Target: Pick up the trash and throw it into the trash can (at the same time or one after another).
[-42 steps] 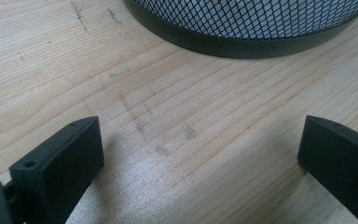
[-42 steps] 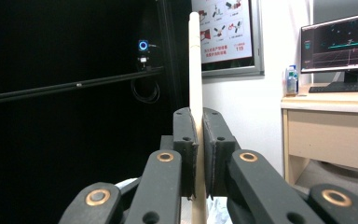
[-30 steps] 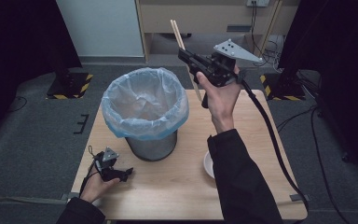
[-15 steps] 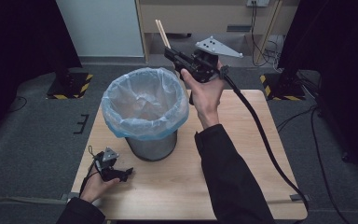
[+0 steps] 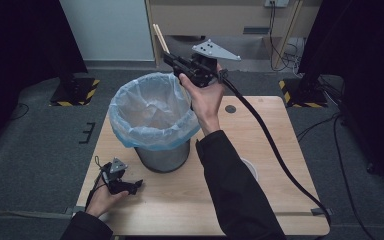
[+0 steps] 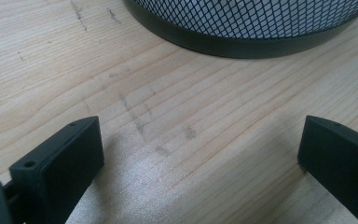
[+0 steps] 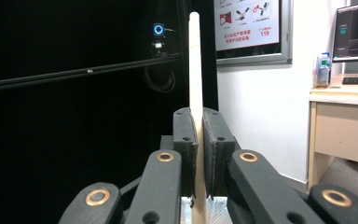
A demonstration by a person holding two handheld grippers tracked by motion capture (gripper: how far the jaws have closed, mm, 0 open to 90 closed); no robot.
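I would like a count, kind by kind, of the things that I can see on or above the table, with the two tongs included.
Tongs: 2 (left tongs, right tongs)
Chopsticks: 2, in the right tongs
Mesh bin with blue liner: 1
White dish, partly hidden behind the sleeve: 1
Total: 6

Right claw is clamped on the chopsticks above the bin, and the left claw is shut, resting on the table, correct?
Not quite: the left claw is open, as the left gripper view shows, jaws wide apart over the table. The right claw does clamp the chopsticks above the bin.
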